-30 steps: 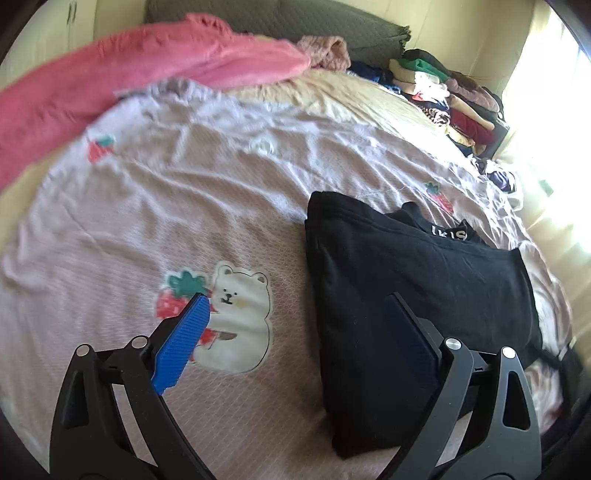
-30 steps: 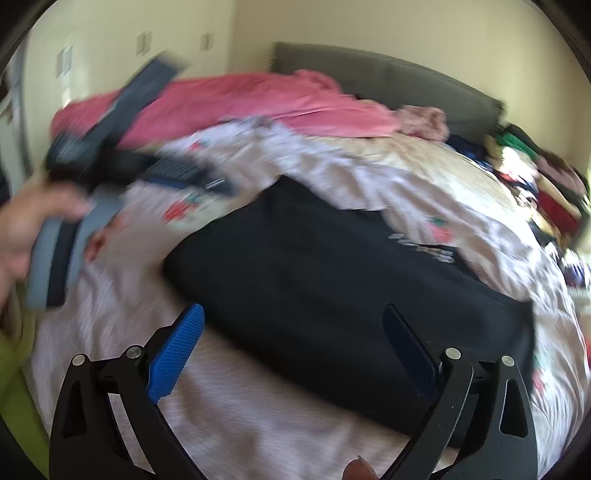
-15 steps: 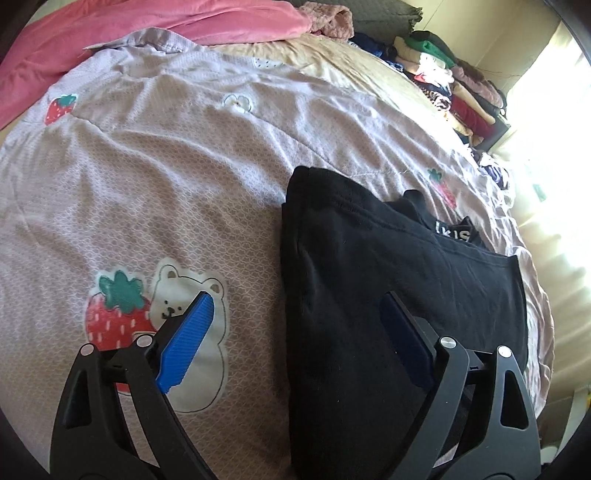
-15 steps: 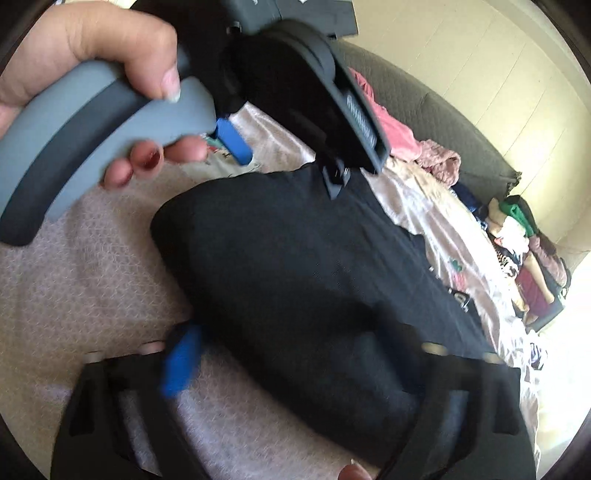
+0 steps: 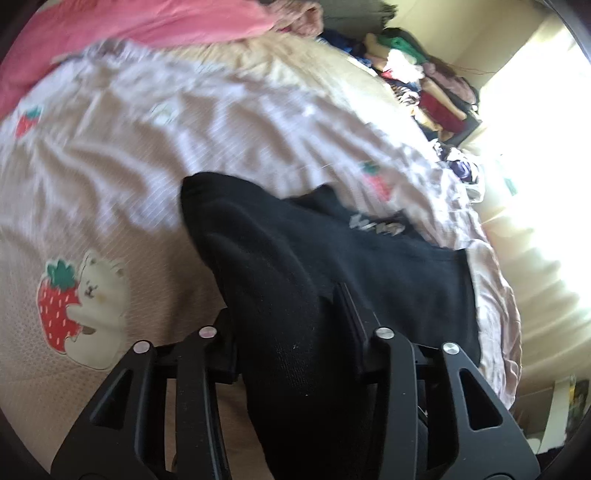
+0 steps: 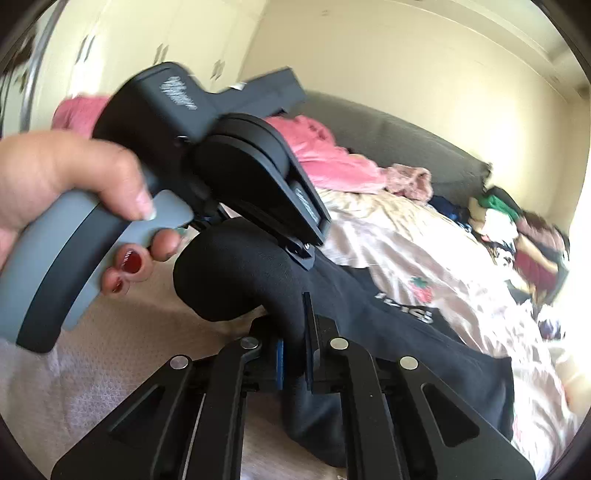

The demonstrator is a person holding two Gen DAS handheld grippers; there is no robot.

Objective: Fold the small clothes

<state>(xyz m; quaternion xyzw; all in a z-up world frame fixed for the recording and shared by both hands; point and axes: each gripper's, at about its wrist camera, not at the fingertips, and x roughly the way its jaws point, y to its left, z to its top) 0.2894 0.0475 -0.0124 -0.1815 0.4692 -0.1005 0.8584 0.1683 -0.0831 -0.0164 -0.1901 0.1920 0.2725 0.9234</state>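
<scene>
A folded black garment [image 5: 369,266] with white lettering at the neck lies on the lilac bedsheet [image 5: 147,166]. My left gripper [image 5: 286,306] has its jaws closing on the garment's thick near edge, and the cloth bulges up between them and hides the pads. My right gripper [image 6: 293,325] is shut on the same black garment [image 6: 406,350], with a fold pinched between its blue pads. In the right wrist view a person's hand [image 6: 55,177] holds the left gripper's grey handle [image 6: 74,258] just above that raised rounded fold.
The sheet carries a strawberry-and-bear print [image 5: 81,306]. A pink blanket [image 5: 147,26] lies along the far side by a grey headboard [image 6: 406,140]. A pile of mixed clothes [image 5: 424,92] sits at the far right, beside bright window light.
Both grippers went from wide open to closed on the black garment's near left edge. That edge has risen off the sheet into a rounded fold, and the left gripper has moved in over it.
</scene>
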